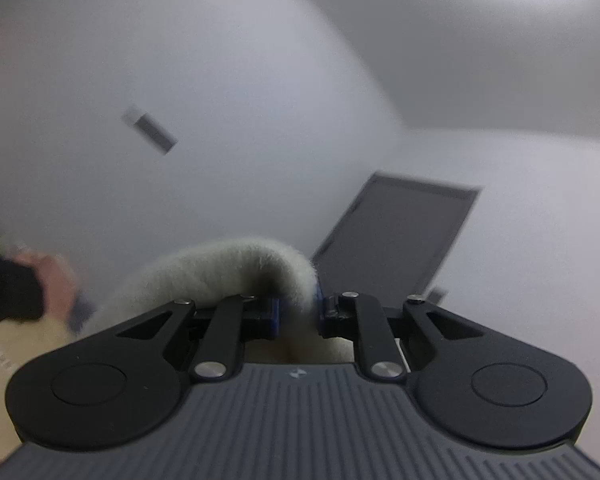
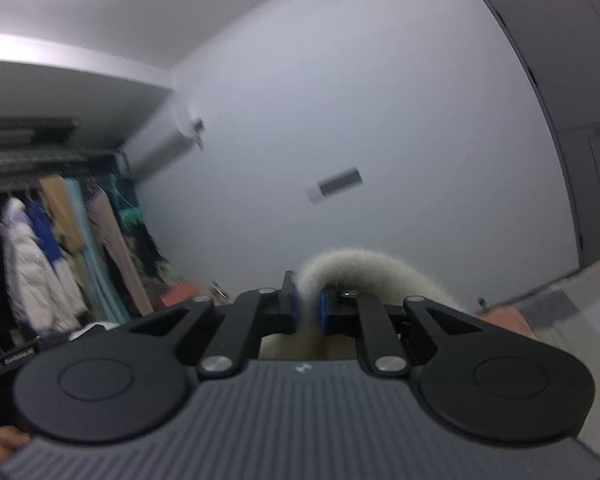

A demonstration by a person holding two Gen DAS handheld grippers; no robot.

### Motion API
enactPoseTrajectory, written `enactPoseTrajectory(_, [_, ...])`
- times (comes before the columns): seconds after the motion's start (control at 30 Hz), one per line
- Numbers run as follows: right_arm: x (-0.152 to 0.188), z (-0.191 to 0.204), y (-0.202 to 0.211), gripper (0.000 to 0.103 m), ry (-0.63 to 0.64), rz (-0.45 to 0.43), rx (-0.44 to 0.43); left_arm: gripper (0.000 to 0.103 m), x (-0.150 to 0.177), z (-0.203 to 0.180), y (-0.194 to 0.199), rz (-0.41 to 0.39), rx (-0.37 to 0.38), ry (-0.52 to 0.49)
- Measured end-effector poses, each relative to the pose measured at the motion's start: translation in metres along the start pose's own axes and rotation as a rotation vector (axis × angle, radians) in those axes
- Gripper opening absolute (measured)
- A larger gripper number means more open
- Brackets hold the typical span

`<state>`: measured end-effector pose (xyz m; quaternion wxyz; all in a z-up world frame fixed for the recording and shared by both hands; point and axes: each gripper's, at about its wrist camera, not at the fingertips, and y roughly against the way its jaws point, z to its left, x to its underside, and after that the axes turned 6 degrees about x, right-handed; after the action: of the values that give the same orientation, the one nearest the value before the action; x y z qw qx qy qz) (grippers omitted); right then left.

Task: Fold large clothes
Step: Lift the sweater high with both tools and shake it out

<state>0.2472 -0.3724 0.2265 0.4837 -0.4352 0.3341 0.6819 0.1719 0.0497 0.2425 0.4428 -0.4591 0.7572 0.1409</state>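
Note:
A fluffy cream-white garment [image 1: 228,268] is pinched between the blue pads of my left gripper [image 1: 298,312]; its edge arcs up and over to the left and drops out of sight below. My right gripper [image 2: 308,312] is shut on the same fuzzy cream garment [image 2: 364,272], whose edge curves up and off to the right. Both grippers point upward toward the wall and ceiling, holding the cloth high. The rest of the garment hangs hidden beneath the grippers.
A dark door [image 1: 396,236] stands in the white wall ahead; it also shows in the right wrist view [image 2: 560,80]. A rail of hanging clothes [image 2: 64,248] fills the left. A person's hand and dark sleeve [image 1: 28,288] show at the left edge. An air conditioner [image 2: 164,148] hangs high on the wall.

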Motion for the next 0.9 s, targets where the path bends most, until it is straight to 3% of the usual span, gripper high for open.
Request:
enactPoseTrajectory(0.13, [0.056, -0.031, -0.061, 0.014, -0.013, 0.086, 0.056, 0.019, 0.046, 0.066, -0.042, 0.074, -0.109, -0.005])
enactPoseTrajectory(0.4, [0.163, -0.090, -0.187, 0.014, -0.026, 0.190, 0.163, 0.019, 0.134, 0.216, -0.121, 0.204, -0.218, 0.018])
enactPoseTrajectory(0.53, [0.215, -0.119, -0.237, 0.015, -0.025, 0.258, 0.212, 0.019, 0.174, 0.295, -0.158, 0.277, -0.280, 0.104])
enactPoseTrajectory(0.73, [0.264, -0.143, -0.284, 0.016, -0.031, 0.385, 0.261, 0.020, 0.213, 0.372, -0.191, 0.391, -0.384, 0.175])
enactPoseTrajectory(0.9, [0.281, -0.165, -0.296, 0.018, -0.052, 0.419, 0.276, 0.021, 0.213, 0.388, -0.200, 0.423, -0.399, 0.196])
